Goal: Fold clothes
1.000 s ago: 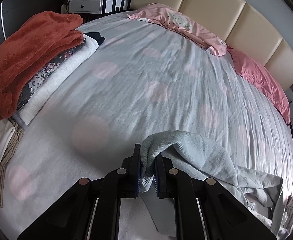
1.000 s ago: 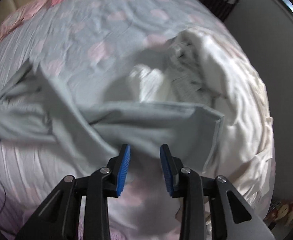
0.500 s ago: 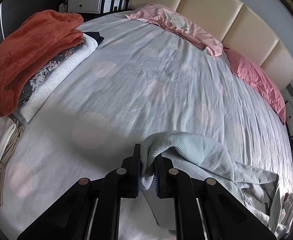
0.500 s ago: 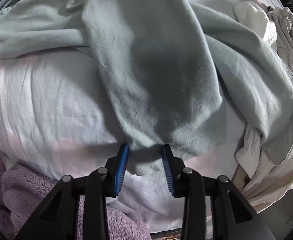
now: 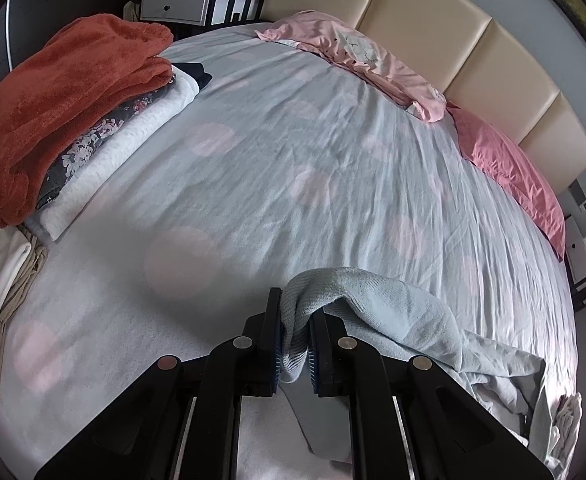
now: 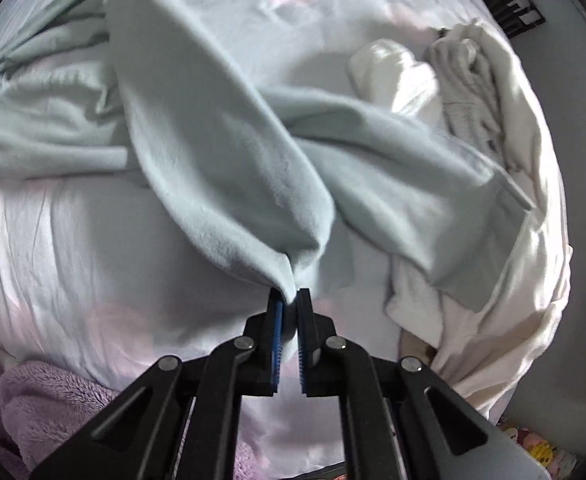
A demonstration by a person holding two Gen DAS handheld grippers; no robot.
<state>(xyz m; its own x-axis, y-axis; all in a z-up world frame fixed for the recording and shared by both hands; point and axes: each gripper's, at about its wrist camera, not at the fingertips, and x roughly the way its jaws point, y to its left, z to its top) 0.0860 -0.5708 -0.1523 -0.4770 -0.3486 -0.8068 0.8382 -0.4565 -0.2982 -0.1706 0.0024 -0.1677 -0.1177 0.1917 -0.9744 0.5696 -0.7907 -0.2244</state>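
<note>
A pale blue-green garment lies crumpled on the bed near its front right part. My left gripper is shut on a ribbed edge of it, and the cloth trails off to the right. In the right wrist view the same garment stretches up and left across the sheet. My right gripper is shut on a bunched corner of it and lifts that corner off the sheet.
A stack of folded clothes topped by an orange-red towel lies at the left. Pink pillows lie along the cream headboard. A heap of white laundry lies at the right. A purple fleece lies at the bed's near edge.
My right gripper, open over the garment's hem half a second ago, has shut on it and pulled the corner up. My left gripper holds the garment as before.
</note>
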